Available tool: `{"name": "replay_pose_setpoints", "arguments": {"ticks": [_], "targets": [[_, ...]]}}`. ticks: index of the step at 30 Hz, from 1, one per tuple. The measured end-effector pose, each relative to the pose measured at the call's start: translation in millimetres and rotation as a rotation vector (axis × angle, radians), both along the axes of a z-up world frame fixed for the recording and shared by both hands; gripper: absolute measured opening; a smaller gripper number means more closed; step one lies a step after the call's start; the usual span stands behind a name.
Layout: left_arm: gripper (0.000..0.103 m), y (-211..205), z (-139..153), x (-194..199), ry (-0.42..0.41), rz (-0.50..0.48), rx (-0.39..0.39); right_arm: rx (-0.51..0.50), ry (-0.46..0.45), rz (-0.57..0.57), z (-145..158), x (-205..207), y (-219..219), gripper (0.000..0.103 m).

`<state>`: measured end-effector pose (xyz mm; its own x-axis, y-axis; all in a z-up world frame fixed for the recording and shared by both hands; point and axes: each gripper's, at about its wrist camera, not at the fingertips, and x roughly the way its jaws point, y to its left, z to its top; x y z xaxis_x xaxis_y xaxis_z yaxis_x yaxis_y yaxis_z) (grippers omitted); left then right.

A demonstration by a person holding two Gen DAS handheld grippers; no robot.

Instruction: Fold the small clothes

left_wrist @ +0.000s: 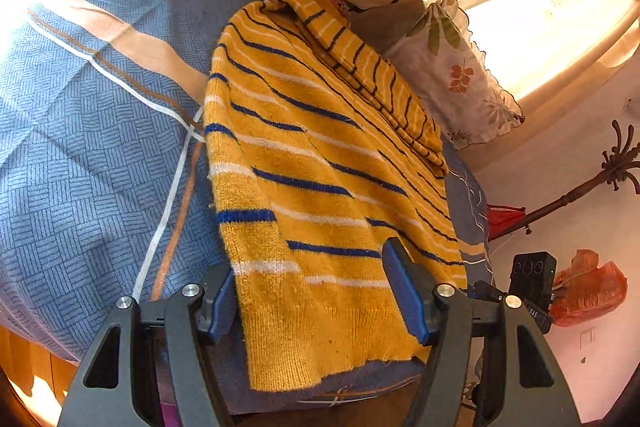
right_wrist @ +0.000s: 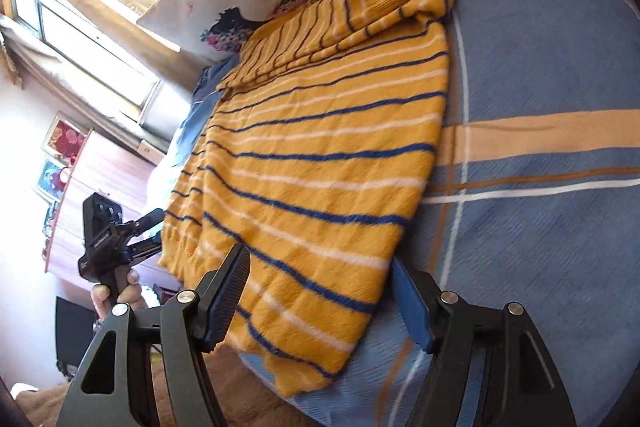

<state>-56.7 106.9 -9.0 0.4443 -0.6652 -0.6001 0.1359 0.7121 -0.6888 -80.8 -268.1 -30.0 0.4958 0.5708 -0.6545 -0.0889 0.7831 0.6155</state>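
Here, the yellow striped sweater (left_wrist: pixel 316 163) lies on the blue bedspread (left_wrist: pixel 92 115), both the left gripper (left_wrist: pixel 316 291) and right gripper (right_wrist: pixel 320 303) spread wide at its hem, gripping nothing; only the right view shows a window (right_wrist: pixel 92 47), only the left a coat stand (left_wrist: pixel 592 187).

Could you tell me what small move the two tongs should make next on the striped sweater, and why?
Probably close both tongs on the hem. The left tongs and right tongs are open and straddle the bottom edge of the yellow striped sweater, which lies flat on the blue bedspread with a sleeve already folded across.
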Motion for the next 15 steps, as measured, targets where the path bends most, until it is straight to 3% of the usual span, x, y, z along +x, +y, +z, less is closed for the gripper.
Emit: {"name": "replay_pose_setpoints", "arguments": {"ticks": [5,6,8,12,15], "targets": [[0.065,0,-2,-2,-0.004,0.048,-0.041,-0.003,-0.028,-0.002,-2,-10,18,0.075],[0.06,1,-3,-4,0.001,0.062,-0.04,0.02,-0.031,-0.011,-2,-14,17,0.075],[0.037,-1,-5,-4,0.015,0.063,-0.012,0.054,-0.046,-0.028,-1,-22,13,0.075],[0.038,-4,-7,-3,0.025,0.031,-0.062,0.095,-0.086,-0.027,-1,-33,10,0.075],[0.048,-11,-5,0,0.014,0.018,-0.062,0.115,-0.099,0.005,-2,-30,14,0.075]]}}
